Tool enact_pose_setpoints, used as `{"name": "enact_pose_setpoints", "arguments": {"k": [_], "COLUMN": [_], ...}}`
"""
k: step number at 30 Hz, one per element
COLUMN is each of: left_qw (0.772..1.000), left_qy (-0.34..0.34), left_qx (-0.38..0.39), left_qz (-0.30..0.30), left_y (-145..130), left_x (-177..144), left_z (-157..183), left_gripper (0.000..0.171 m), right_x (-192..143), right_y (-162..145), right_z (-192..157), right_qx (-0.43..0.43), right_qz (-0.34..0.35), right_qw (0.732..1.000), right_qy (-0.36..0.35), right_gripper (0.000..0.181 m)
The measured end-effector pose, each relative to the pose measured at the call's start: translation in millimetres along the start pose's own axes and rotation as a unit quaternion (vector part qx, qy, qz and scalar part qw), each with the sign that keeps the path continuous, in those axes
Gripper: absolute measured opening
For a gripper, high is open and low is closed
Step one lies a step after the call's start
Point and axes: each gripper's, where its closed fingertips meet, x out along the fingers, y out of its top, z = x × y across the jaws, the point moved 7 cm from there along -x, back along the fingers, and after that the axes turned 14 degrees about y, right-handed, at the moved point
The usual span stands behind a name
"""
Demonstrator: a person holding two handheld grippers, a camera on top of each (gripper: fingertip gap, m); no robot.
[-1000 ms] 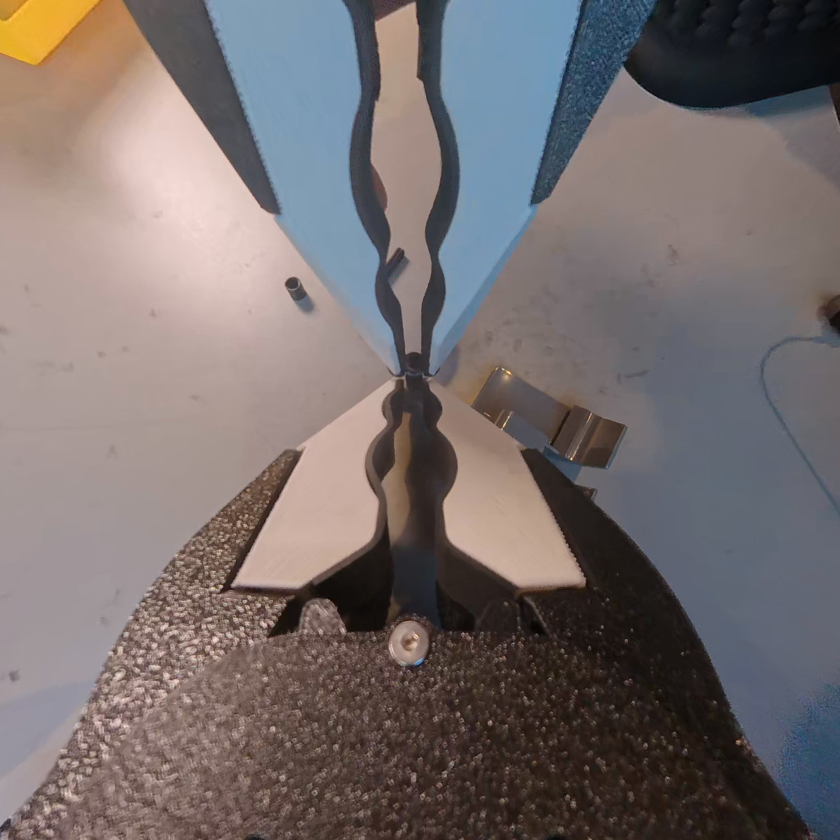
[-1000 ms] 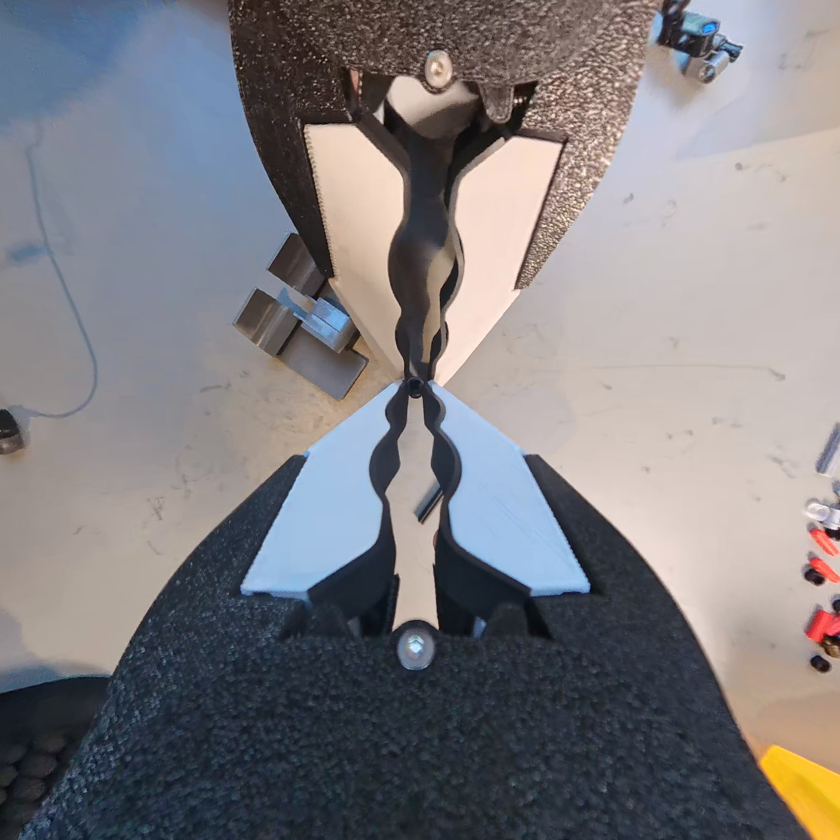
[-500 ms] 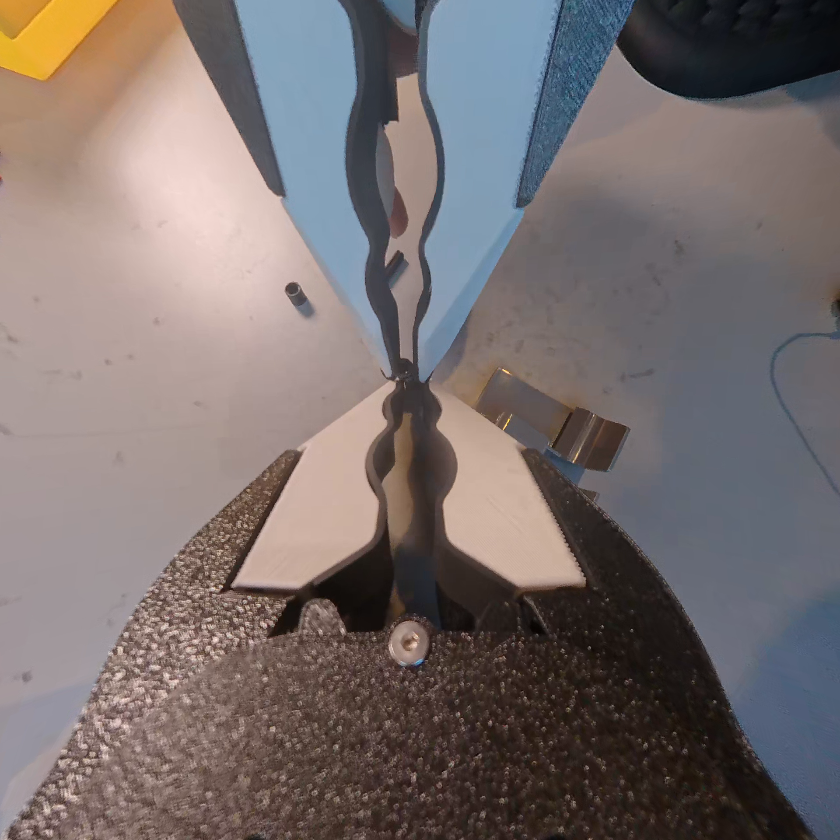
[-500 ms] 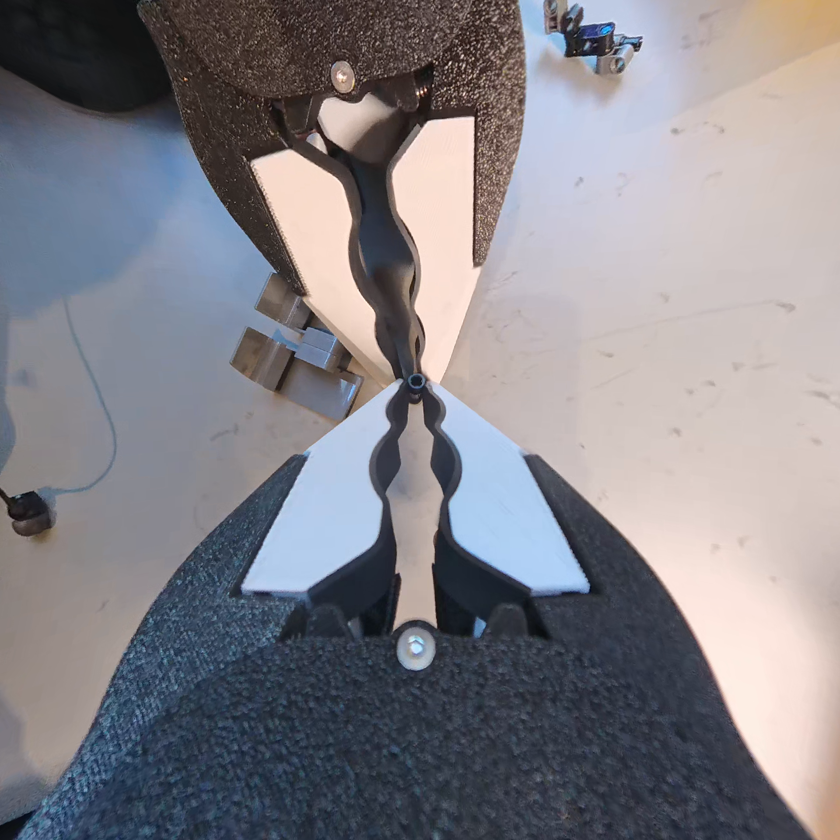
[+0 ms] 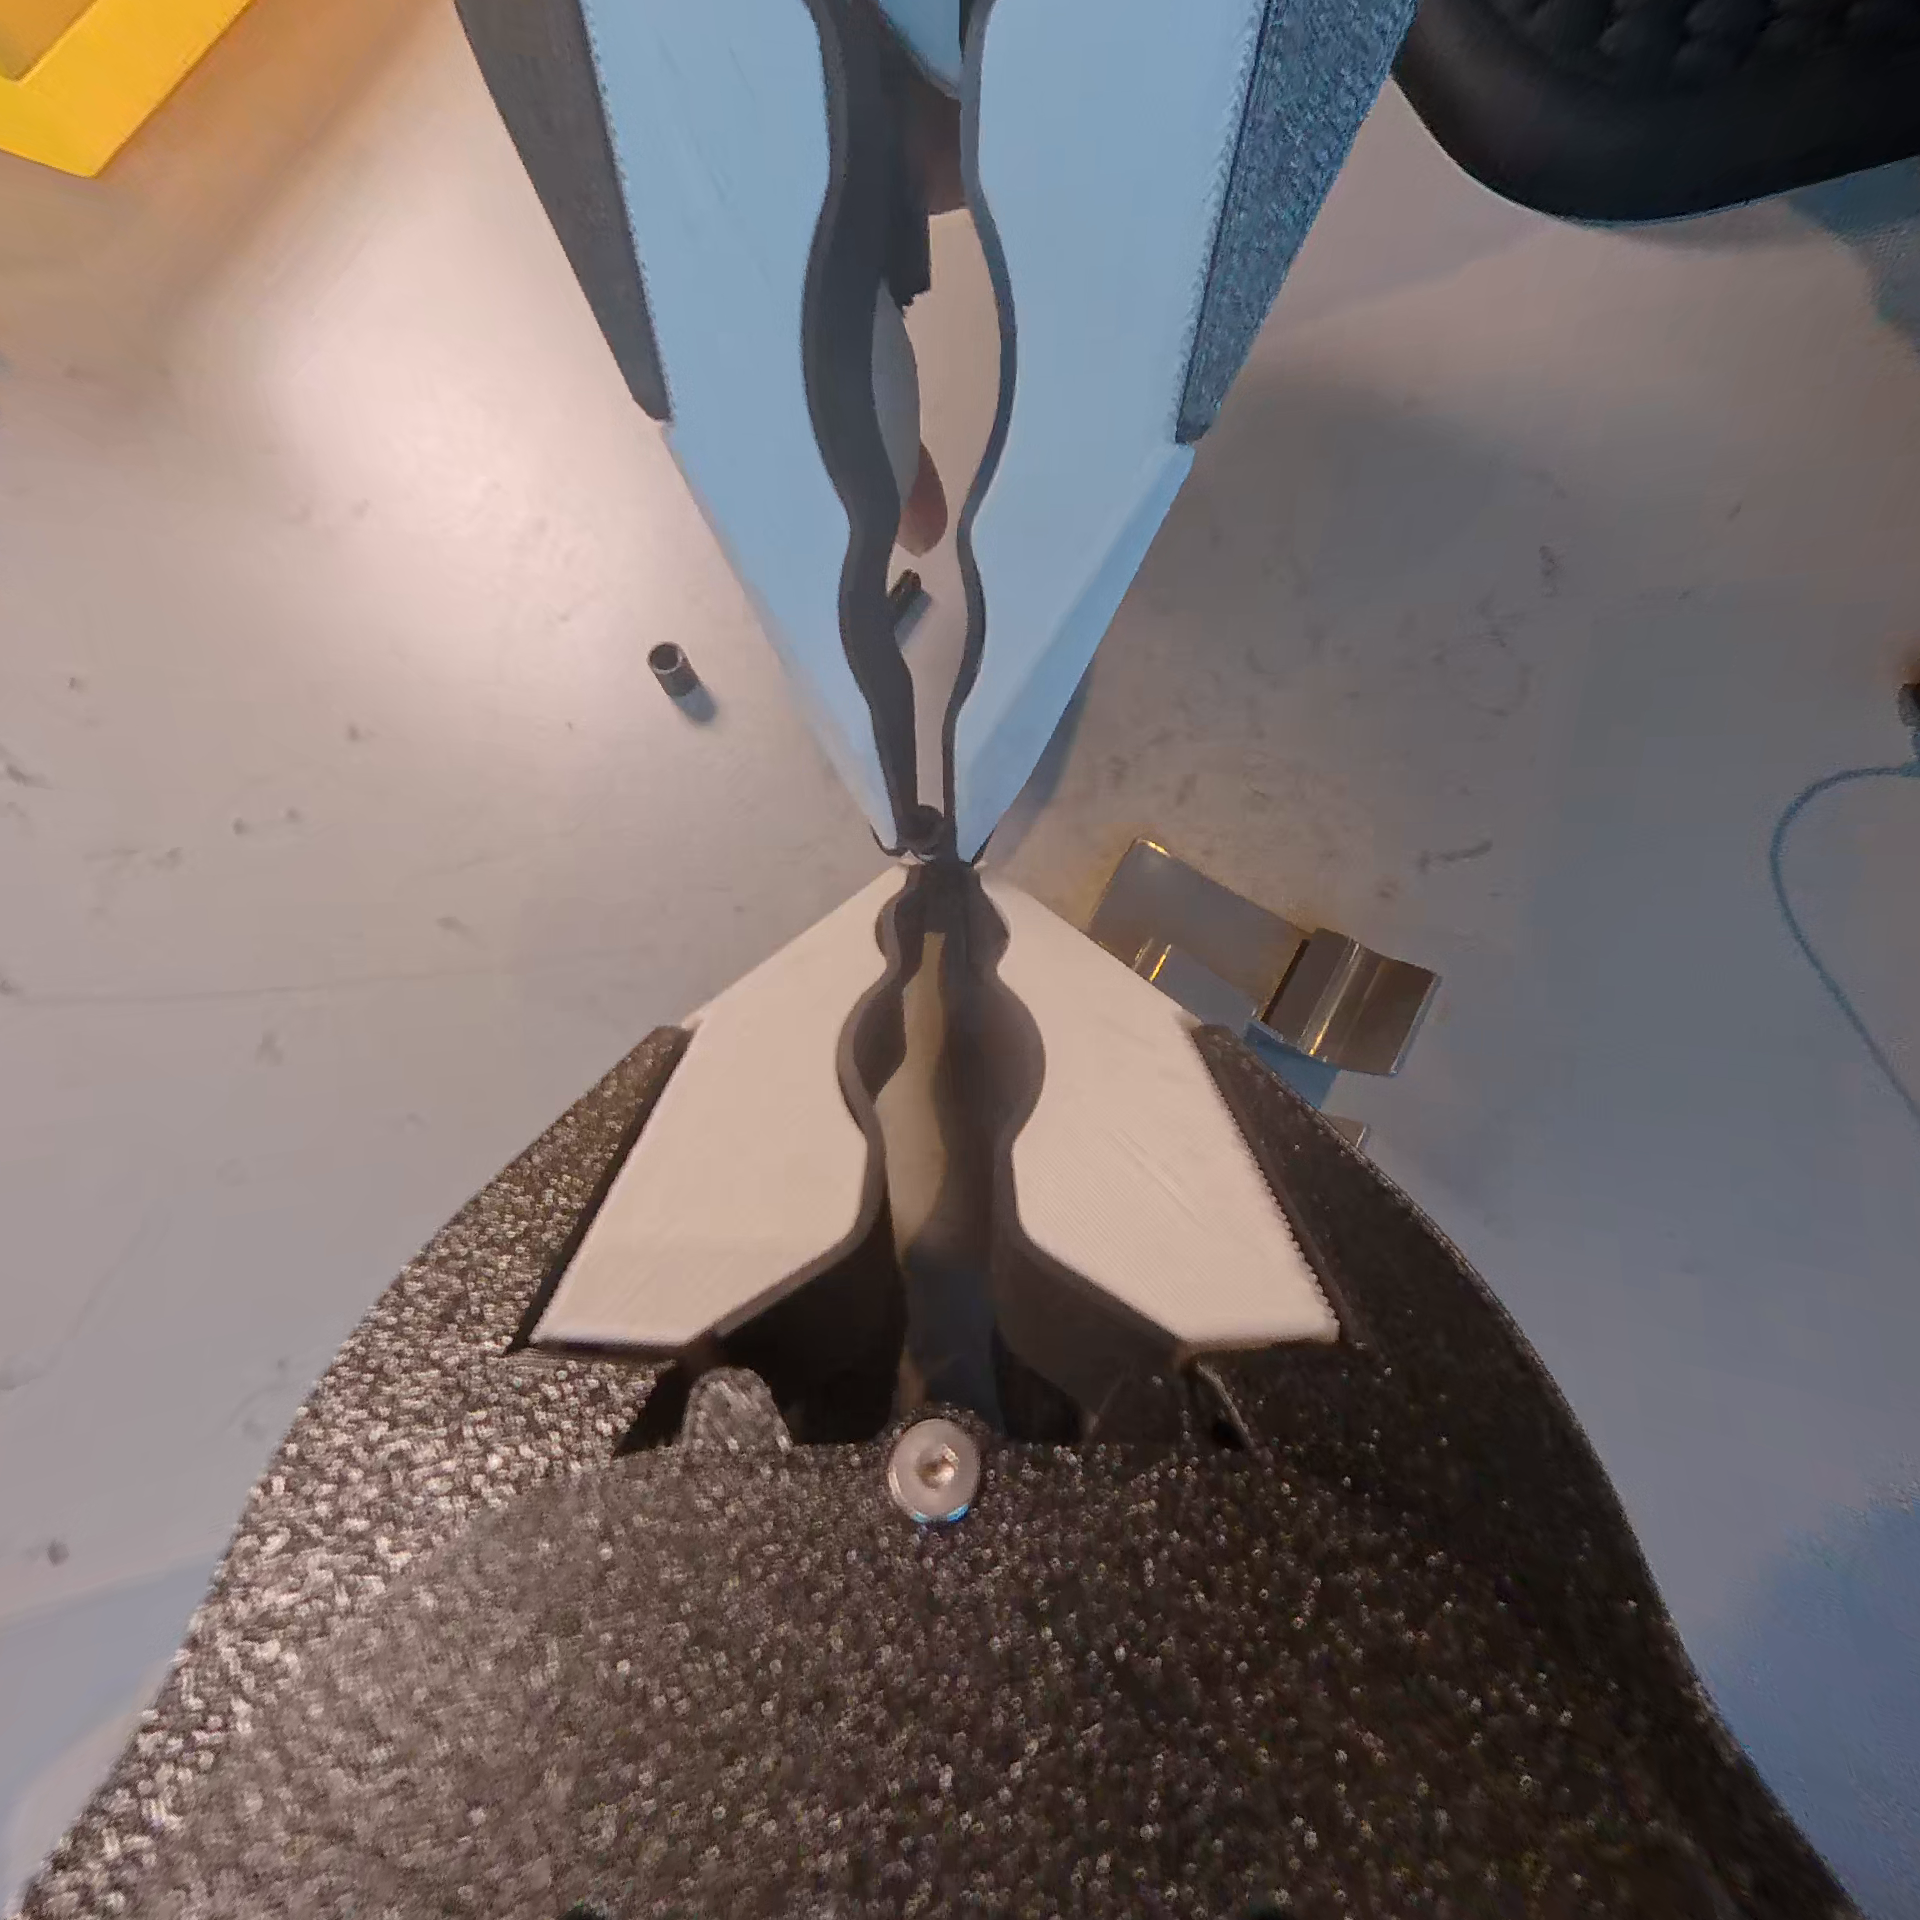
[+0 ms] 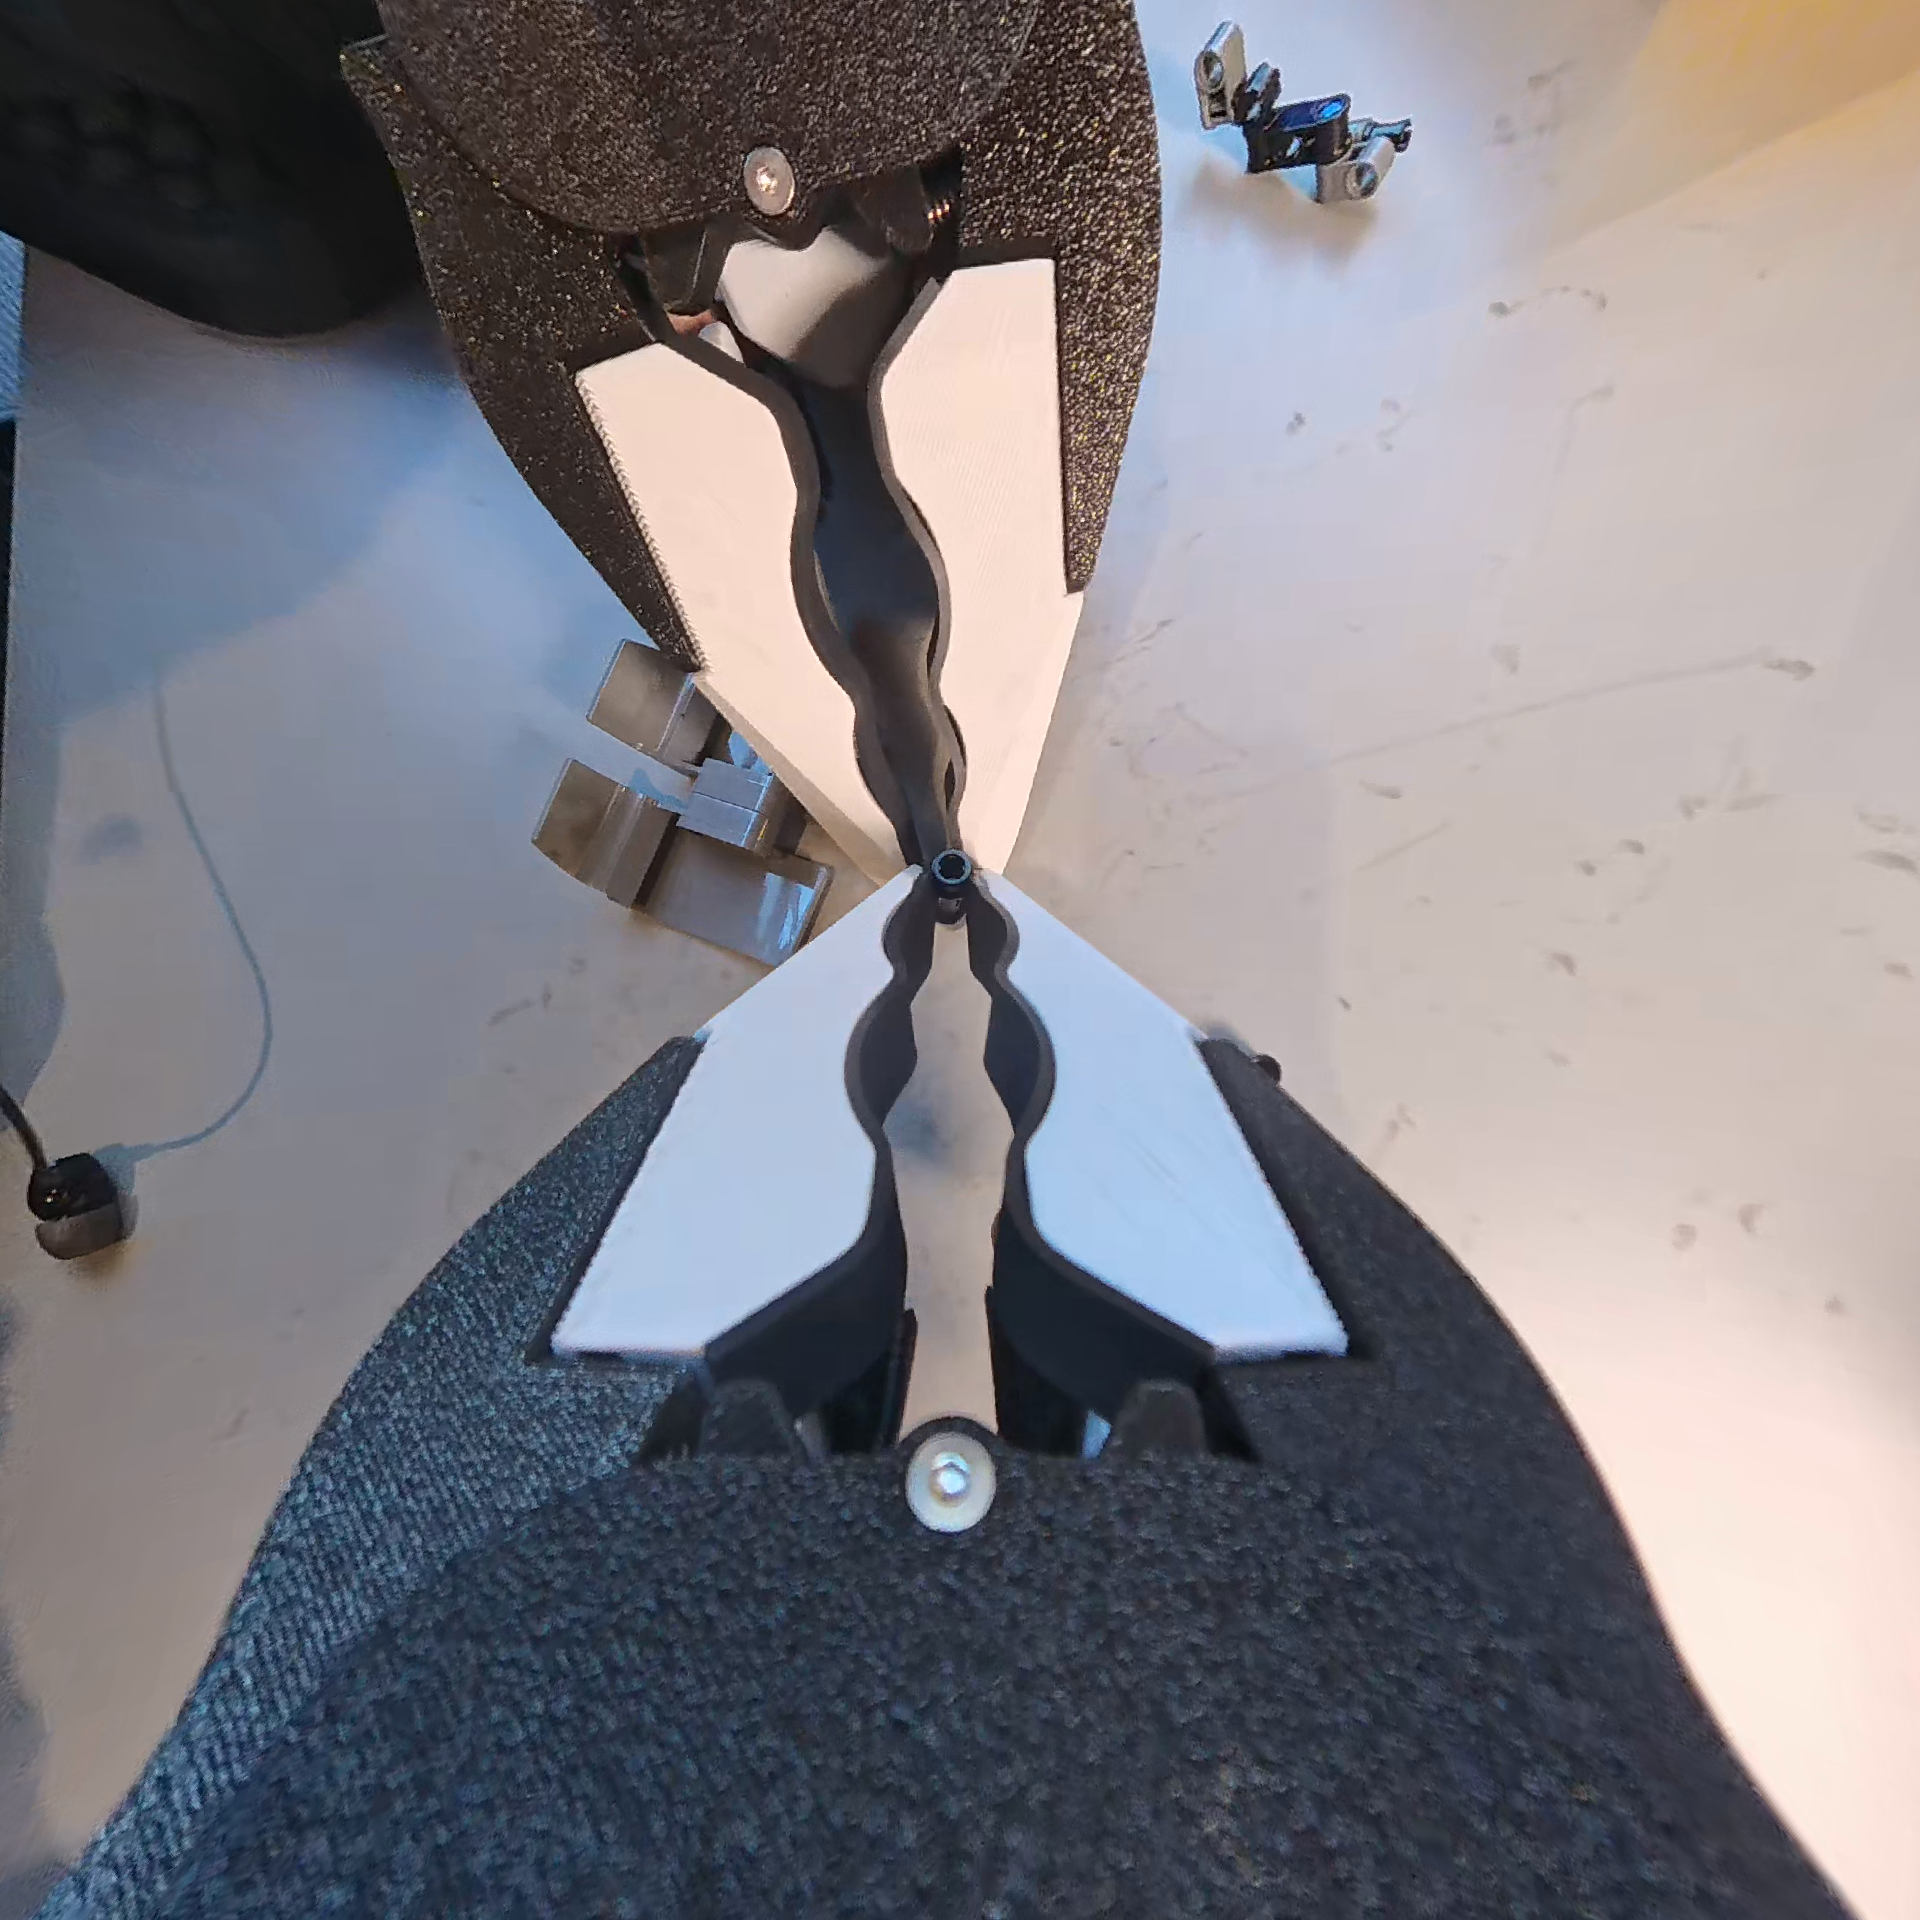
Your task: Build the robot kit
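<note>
My two grippers meet tip to tip just above a pale, scuffed table [image 5: 312, 935]. My right gripper [image 6: 948, 883], with white fingers, is shut on a small black sleeve [image 6: 951, 868] whose open end faces its camera. In the left wrist view the right gripper comes down from the top with the sleeve [image 5: 927, 826] at its tips. My left gripper [image 5: 935, 883] is shut and its tips touch the sleeve. In the right wrist view the left gripper [image 6: 935, 836] reaches in from the top. Whether it pinches anything of its own does not show.
A bent metal bracket [image 5: 1268, 966] lies on the table beside the tips, also in the right wrist view [image 6: 675, 821]. A loose black sleeve [image 5: 675, 691] lies to the left. A yellow bin [image 5: 94, 73], a thin cable [image 6: 208, 831] and a small metal clamp [image 6: 1299, 135] lie farther off. The grippers are tip to tip, or close to it.
Both grippers stay tip to tip on the sleeve. The right wrist view has swung, so the left gripper now looks farther off and the small red parts at the right edge are out of view.
</note>
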Motion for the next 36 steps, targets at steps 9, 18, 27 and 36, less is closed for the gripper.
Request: {"name": "enact_pose_setpoints", "arguments": {"k": [9,18,27,36], "left_qw": [1.0,1.0,1.0,1.0], "left_qy": [0.0,-0.015,-0.004,-0.005], "left_qx": [0.001,0.001,0.0,0.017], "left_qz": [0.0,0.002,0.002,0.005], "left_y": [-0.3,-2.8,2.2,2.6], "left_x": [-0.3,-3.8,1.3,2.0], "left_z": [0.0,-0.5,-0.3,1.0], "left_gripper": [0.006,0.01,0.008,0.006], "right_x": [1.0,0.3,0.6,-1.8], "right_y": [2.3,-1.6,-13.0,-11.9], "right_z": [-0.2,3.9,1.2,-2.1], "right_qx": [-0.03,-0.001,-0.015,-0.084], "right_qz": [-0.021,0.015,0.101,0.069], "right_qw": [0.999,1.0,0.995,0.994], "right_qy": [-0.005,0.012,-0.008,-0.001], "right_gripper": [0.005,0.005,0.005,0.006]}}
